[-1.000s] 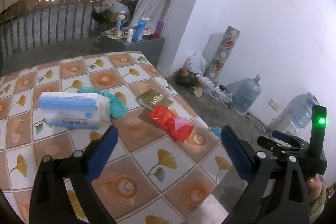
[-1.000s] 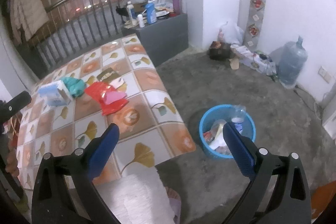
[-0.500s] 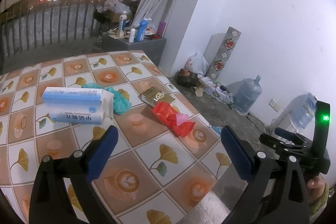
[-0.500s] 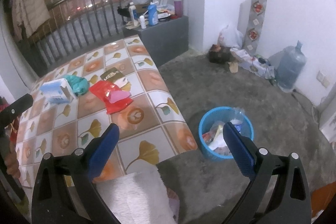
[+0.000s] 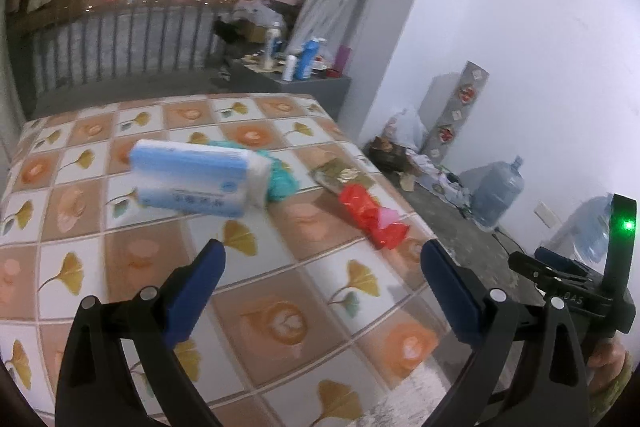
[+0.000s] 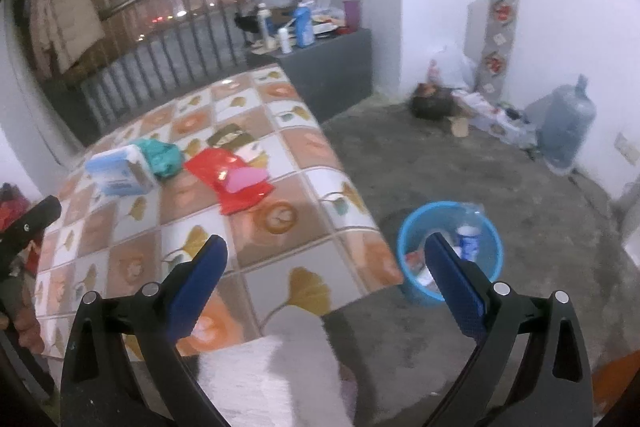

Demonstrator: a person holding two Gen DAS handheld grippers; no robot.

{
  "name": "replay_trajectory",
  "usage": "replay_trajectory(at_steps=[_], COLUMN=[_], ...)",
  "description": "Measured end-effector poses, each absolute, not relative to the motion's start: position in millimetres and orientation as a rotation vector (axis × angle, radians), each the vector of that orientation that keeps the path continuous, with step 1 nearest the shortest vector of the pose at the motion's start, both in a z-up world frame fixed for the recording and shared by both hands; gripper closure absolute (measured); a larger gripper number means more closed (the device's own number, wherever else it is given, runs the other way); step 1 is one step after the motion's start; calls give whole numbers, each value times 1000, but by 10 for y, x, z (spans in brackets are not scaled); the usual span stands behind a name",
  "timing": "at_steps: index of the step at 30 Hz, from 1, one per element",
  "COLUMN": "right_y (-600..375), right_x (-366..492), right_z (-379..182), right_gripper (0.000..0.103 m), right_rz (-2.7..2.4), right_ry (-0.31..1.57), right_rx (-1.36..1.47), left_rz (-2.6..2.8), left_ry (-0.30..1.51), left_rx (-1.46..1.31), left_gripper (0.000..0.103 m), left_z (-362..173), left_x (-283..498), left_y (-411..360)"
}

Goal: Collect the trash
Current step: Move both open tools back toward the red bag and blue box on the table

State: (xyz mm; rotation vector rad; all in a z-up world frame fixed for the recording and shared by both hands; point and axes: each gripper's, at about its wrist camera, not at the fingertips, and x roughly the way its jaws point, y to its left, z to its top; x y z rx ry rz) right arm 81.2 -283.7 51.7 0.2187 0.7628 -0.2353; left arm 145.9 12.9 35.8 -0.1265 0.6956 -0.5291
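Right wrist view alone shows blue trash basin (image 6: pixel 490 227), floor, beside table (image 6: pixel 280 227)

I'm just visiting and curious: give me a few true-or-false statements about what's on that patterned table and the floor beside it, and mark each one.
1. The blue bin stands on the floor beside the table. True.
2. The bin is empty. False: it already holds a plastic bottle and other scraps.
3. The red wrapper lies on the table with a pink piece on top of it. True.
4. The left gripper is clamped on the blue-and-white tissue pack. False: its fingers are spread open and hold nothing; the pack lies on the table ahead of it.
5. The teal bag lies right beside the tissue pack. True.
6. The right gripper carries the red wrapper. False: it is open and empty.
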Motion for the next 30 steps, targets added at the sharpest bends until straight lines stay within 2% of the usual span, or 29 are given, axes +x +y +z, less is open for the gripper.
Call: replay_trajectory(at_steps=[12,17,21,22,25,30], right_y=[-2529,-2505,-2457,-2441,-2402,-2406], right_x=[1226,1381,1443,1450,1447,1384], right_z=[389,330,281,273,272,314], right_gripper=[8,8,8,8,8,8], right_rz=[-29,31,59,61,67,54], right_ry=[775,825,855,860,867,862], right_rx=[238,285,300,300,292,269], left_rz=[-453,-447,-363,-344,-312,-316], left_ry=[712,675,654,667,750,863], left_rx=[-251,-276,-232,-221,-210,-247], left_gripper=[9,22,32,37,44,62], left_z=[57,232,358,336,142,-149], left_x=[1628,2023,2659,2829,3420,3633], left_y=[736,965,1070,1082,1086,1163])
